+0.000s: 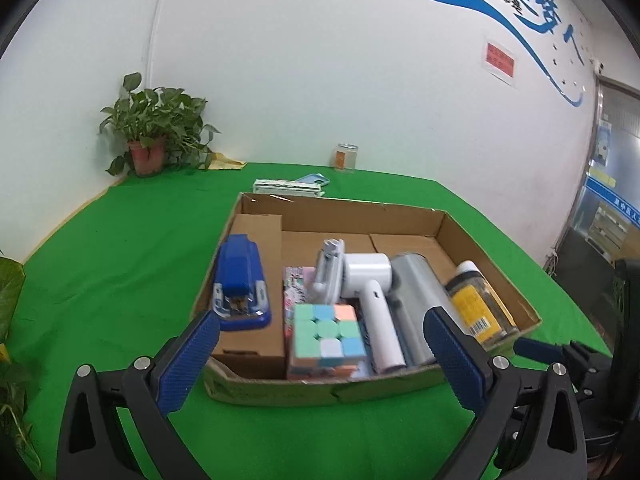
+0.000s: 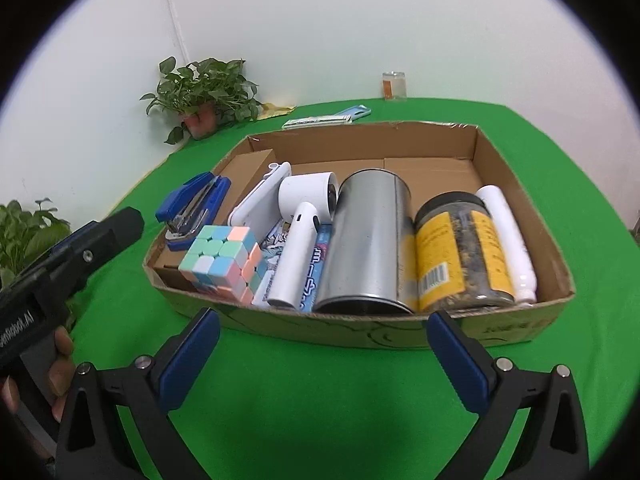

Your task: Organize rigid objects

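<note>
**Box holding the full set, both hand-held grippers standing empty**

The box (image 2: 516, 208) is sitting on the green worktop (image 2: 320, 400), and the rigid items are lying inside it in a row along the near wall. From the left they are reading as a blue stapler (image 2: 192, 208) resting on a brown carton (image 1: 256, 344), a pastel cube (image 2: 222, 264), a white fan (image 2: 304, 232) with a white clip-like piece (image 2: 256, 200) behind it, a metal can (image 2: 368, 240) lying on its side, a yellow-labelled jar (image 2: 460, 256), and a white bottle (image 2: 508, 240) against the right wall. Flat printed packets are peeking out under the fan.

The left hand-held gripper (image 1: 320, 344) is hovering in front of the box's near edge with its jaws spread wide and nothing between the pads. The right hand-held gripper (image 2: 320, 344) is hanging just short of the near wall, its jaws likewise apart and empty.

Judging from this, the packing step is looking finished or close to it: nothing rigid is lying loose on the near worktop. A flat case (image 2: 356, 114) and a jar (image 2: 394, 86) are standing beyond the box, and whether they belong to the task is not clear. The next move is probably calling either for a long reach over the box to those far things, or for a withdrawal. The can could roll if nudged.
</note>
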